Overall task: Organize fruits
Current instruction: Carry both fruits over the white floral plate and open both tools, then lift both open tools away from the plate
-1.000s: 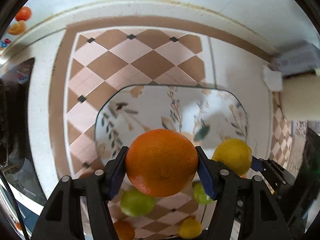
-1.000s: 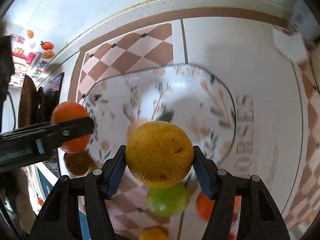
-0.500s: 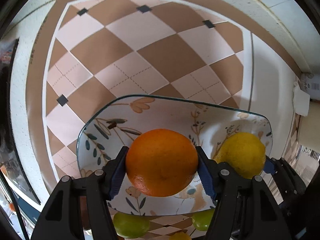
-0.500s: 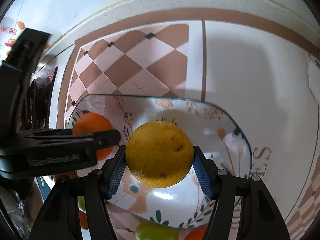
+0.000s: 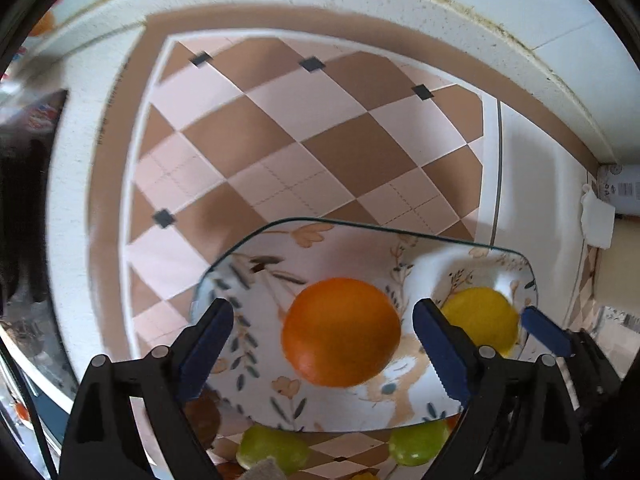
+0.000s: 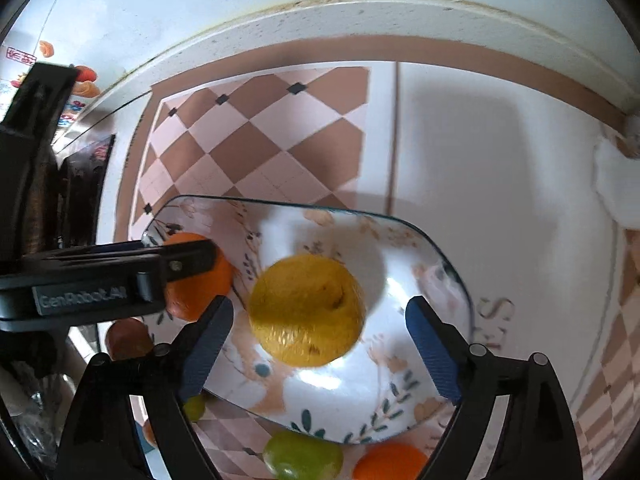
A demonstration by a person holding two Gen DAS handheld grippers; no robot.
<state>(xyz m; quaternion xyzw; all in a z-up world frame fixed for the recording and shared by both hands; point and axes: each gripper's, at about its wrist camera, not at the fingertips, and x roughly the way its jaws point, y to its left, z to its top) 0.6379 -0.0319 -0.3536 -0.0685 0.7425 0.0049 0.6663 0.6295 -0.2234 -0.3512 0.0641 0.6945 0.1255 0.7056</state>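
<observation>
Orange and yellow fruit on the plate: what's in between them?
In the left wrist view, one blue finger of the open left tool stands between the orange and the yellow fruit on the plate.

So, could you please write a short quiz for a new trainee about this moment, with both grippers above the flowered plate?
1. True or false: the left gripper is shut on the orange.
2. Which fruit lies between the open fingers of the right gripper? A) a green fruit B) the yellow fruit C) a second orange
3. Fill in: the green fruits lie ____ the plate, on its near side.

Key:
1. False. Its fingers stand apart and clear of the orange.
2. B.
3. Outside; they rest on the checkered mat.
</observation>
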